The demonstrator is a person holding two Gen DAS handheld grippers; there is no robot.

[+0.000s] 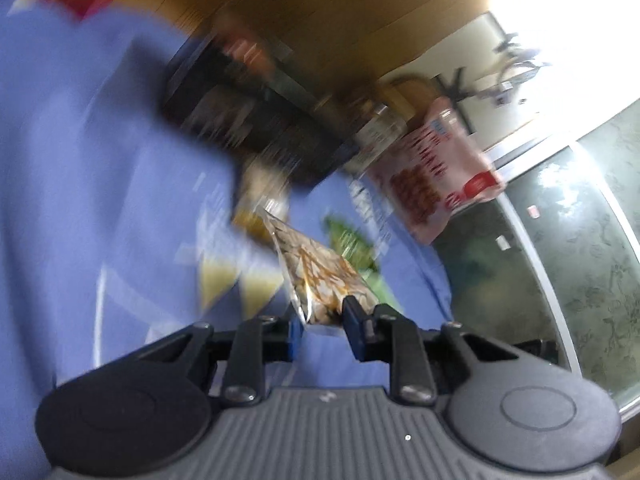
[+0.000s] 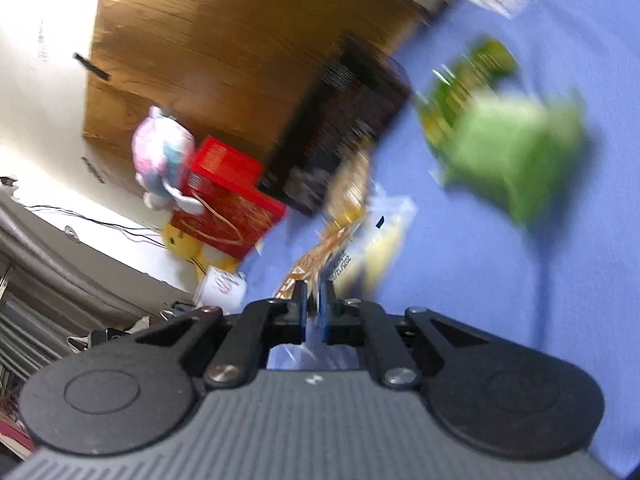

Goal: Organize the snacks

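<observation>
Both views are blurred by motion. My left gripper is shut on a shiny snack packet with an orange and white pattern, held above the blue cloth. My right gripper is shut on an orange patterned snack packet that sticks out forward. A dark basket sits ahead on the cloth; it also shows in the right wrist view. A pink snack bag lies at the cloth's right edge. A green packet lies right of the right gripper.
A red gift box with a plush toy stands left of the basket. A white mug is near the cloth's edge. A wooden floor lies beyond. More packets lie on the cloth.
</observation>
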